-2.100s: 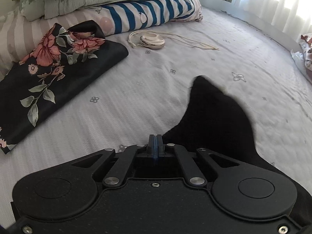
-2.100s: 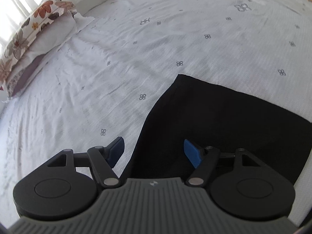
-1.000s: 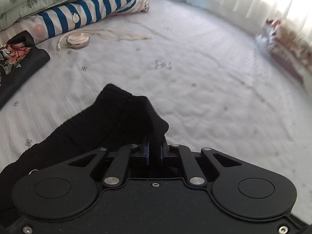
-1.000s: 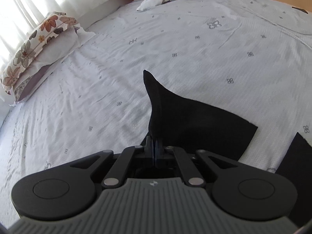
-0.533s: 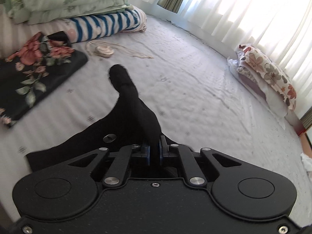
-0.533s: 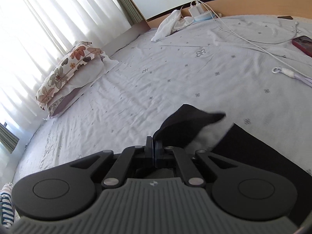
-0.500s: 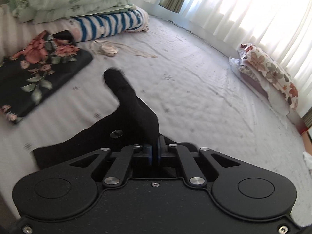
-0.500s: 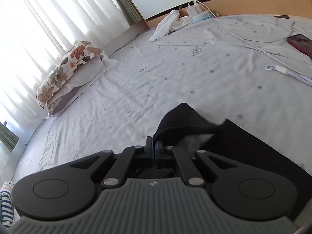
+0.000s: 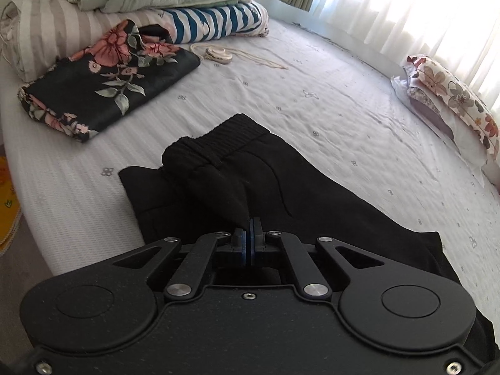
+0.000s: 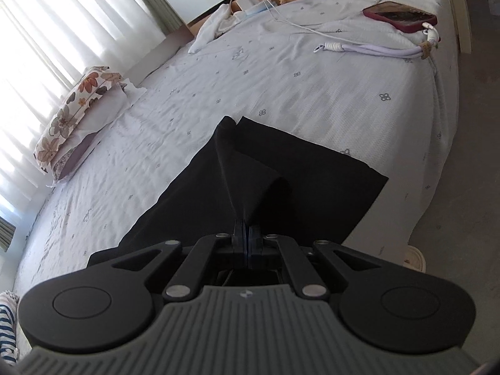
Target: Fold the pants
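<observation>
A wide bed in a white sheet (image 9: 312, 72) dotted with small grey flowers carries black pants (image 9: 281, 187) at its near edge. At far left lie a black floral folded cloth (image 9: 106, 84) and a blue-and-white striped bundle (image 9: 215, 22); a floral pillow (image 9: 453, 100) sits far right. A red-cased phone (image 10: 400, 15) rests at another corner.

Beyond the pants (image 9: 256, 175) I have bare bed (image 9: 328, 115) to move over; the floral folded cloth (image 9: 103, 84) blocks their far-left side.
</observation>
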`<control>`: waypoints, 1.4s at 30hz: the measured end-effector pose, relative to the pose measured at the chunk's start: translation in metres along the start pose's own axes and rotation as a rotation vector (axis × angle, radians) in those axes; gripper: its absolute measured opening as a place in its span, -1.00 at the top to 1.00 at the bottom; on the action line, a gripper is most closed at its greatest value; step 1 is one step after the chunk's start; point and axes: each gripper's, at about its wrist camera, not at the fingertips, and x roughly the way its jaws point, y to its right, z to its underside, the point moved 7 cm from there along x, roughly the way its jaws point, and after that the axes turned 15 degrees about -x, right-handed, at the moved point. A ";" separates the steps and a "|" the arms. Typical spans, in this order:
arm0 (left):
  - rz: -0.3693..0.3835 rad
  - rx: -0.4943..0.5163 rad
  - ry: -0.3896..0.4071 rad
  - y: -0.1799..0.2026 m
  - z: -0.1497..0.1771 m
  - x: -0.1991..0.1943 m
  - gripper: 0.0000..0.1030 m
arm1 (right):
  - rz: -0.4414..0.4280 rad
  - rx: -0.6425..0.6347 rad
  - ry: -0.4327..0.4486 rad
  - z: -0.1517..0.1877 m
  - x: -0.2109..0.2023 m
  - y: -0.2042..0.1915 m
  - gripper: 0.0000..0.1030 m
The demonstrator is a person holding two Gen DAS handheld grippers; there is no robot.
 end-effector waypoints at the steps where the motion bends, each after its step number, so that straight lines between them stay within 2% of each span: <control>1: -0.005 0.002 0.005 -0.003 0.000 -0.003 0.95 | 0.006 -0.019 0.009 0.002 -0.005 0.000 0.95; 7: -0.047 -0.036 -0.015 -0.024 0.002 0.002 0.94 | 0.043 0.000 0.010 0.010 -0.012 0.021 0.94; 13: -0.120 0.002 -0.022 -0.030 0.013 0.019 0.90 | 0.061 -0.011 -0.004 0.018 -0.007 0.034 0.96; 16: -0.138 0.040 0.007 -0.022 0.012 0.013 0.76 | 0.049 -0.042 0.011 0.015 -0.015 0.028 0.81; 17: -0.141 0.055 0.027 -0.019 0.011 0.009 0.63 | 0.042 -0.057 0.022 0.012 -0.021 0.025 0.67; 18: -0.136 0.066 0.044 -0.016 0.010 0.004 0.39 | 0.035 -0.077 0.032 0.010 -0.027 0.022 0.63; 20: -0.111 0.071 0.071 -0.009 0.008 -0.006 0.04 | 0.005 -0.122 0.065 0.003 -0.044 0.013 0.64; 22: -0.083 0.076 0.096 -0.001 0.008 -0.017 0.02 | -0.025 -0.159 0.100 -0.003 -0.062 0.003 0.56; 24: -0.048 0.092 0.111 0.011 0.011 -0.027 -0.07 | -0.049 -0.203 0.137 -0.010 -0.079 -0.009 0.30; 27: 0.020 0.138 0.125 0.036 0.022 -0.041 -0.19 | -0.079 -0.271 0.181 -0.015 -0.096 -0.029 0.06; 29: 0.069 0.190 0.127 0.057 0.036 -0.047 -0.29 | -0.091 -0.329 0.197 -0.012 -0.098 -0.045 -0.15; 33: 0.154 0.289 0.135 0.103 0.081 -0.055 -0.45 | -0.147 -0.412 0.202 0.008 -0.085 -0.083 -0.26; 38: 0.225 0.396 0.064 0.152 0.160 -0.046 -0.45 | -0.215 -0.433 0.185 0.041 -0.051 -0.132 -0.29; 42: 0.240 0.524 0.064 0.177 0.221 -0.042 -0.46 | -0.231 -0.456 0.143 0.063 -0.024 -0.160 -0.29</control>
